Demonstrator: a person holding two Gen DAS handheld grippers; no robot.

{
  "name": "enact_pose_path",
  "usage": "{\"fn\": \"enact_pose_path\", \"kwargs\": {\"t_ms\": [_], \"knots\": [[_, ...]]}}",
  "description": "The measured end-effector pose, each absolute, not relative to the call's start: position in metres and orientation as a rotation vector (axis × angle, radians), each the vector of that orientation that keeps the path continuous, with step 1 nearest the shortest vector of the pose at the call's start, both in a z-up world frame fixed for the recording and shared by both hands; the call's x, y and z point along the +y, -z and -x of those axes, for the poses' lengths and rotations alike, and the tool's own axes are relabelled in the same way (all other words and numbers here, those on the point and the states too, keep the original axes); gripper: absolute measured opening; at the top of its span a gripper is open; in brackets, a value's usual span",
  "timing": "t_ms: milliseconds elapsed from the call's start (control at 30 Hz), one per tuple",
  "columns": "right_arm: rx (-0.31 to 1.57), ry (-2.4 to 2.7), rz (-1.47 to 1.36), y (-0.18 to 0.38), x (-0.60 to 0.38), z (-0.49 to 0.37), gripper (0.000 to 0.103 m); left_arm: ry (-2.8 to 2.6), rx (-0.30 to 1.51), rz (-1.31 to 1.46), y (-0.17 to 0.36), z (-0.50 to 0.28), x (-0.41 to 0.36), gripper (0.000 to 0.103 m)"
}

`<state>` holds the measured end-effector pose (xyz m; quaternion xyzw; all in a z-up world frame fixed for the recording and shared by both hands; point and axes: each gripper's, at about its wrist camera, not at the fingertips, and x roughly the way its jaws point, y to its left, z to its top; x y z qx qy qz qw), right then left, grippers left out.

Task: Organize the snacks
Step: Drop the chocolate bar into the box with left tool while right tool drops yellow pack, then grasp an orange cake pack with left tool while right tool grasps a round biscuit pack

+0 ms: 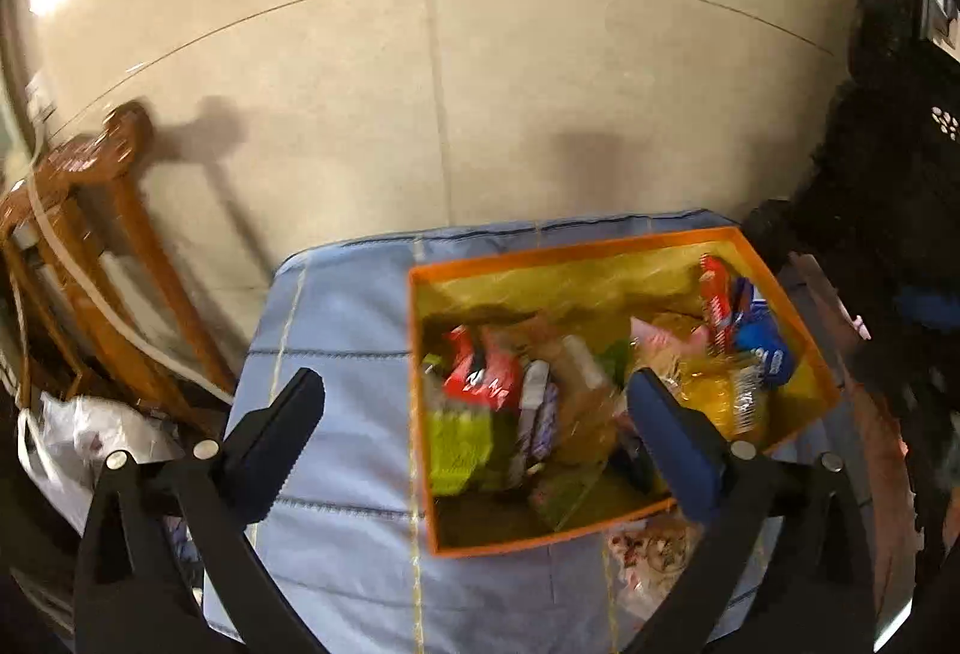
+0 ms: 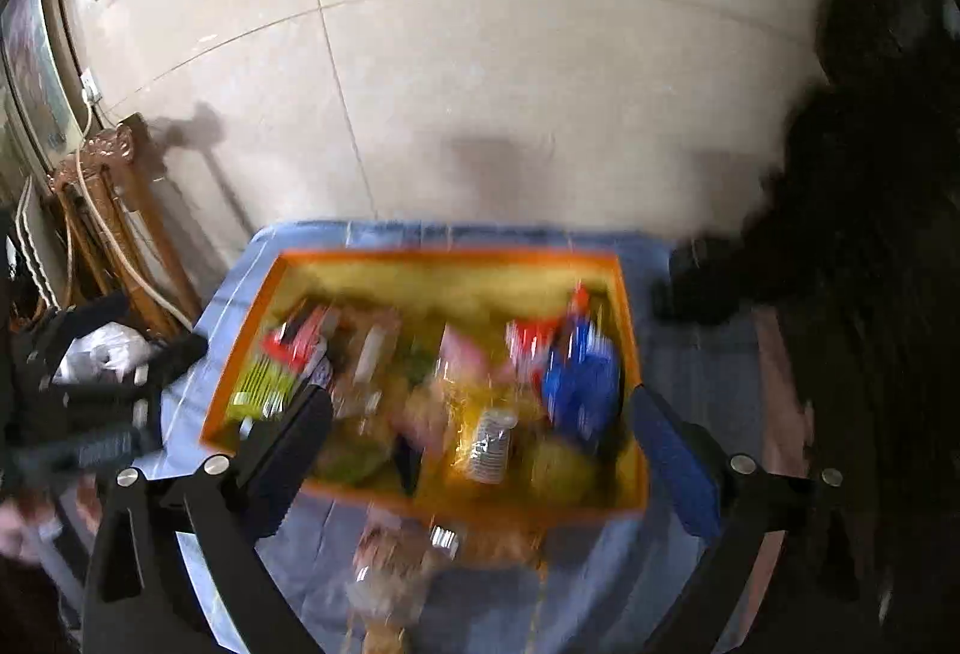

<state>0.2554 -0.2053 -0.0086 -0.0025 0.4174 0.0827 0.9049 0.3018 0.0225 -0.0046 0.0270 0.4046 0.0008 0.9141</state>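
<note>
So the snack box sits on the quilted cloth, packets piled inside it. One more wrapped snack lies on the cloth just in front of the box, and a wooden stand is off left by the wall.

You cannot read any text here. The snack packets in the orange box carry printing, but motion blur smears it in both views. A barcode-like patch shows on a yellow packet, its digits unreadable.
</note>
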Motion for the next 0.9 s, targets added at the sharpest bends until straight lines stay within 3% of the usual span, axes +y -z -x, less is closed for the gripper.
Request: {"fn": "enact_pose_path", "kwargs": {"t_ms": [233,333,433,500,567,600,900], "knots": [[1.083,-0.193,-0.079,0.108,-0.188,-0.151,0.099,-0.035,0.898,-0.067,0.04,-0.216,0.056,0.099],[1.228,-0.185,-0.077,0.171,-0.164,-0.139,0.099,-0.067,0.959,-0.085,0.063,-0.179,0.068,0.099],[1.247,-0.16,-0.041,0.21,-0.144,-0.137,0.099,-0.065,1.028,-0.108,0.084,-0.14,0.072,0.099],[1.22,-0.155,-0.009,0.22,-0.135,-0.135,0.091,-0.039,1.046,-0.146,0.095,-0.117,0.067,0.099],[1.168,-0.125,0.084,0.216,-0.126,-0.131,0.043,-0.003,1.07,-0.162,0.103,-0.097,0.058,0.099],[1.162,-0.125,0.11,0.213,-0.126,-0.129,0.034,0.032,1.084,-0.157,0.107,-0.088,0.052,0.099],[1.083,-0.096,-0.078,0.154,-0.194,-0.103,0.035,0.187,1.16,-0.161,0.152,-0.056,-0.045,0.099]]}}
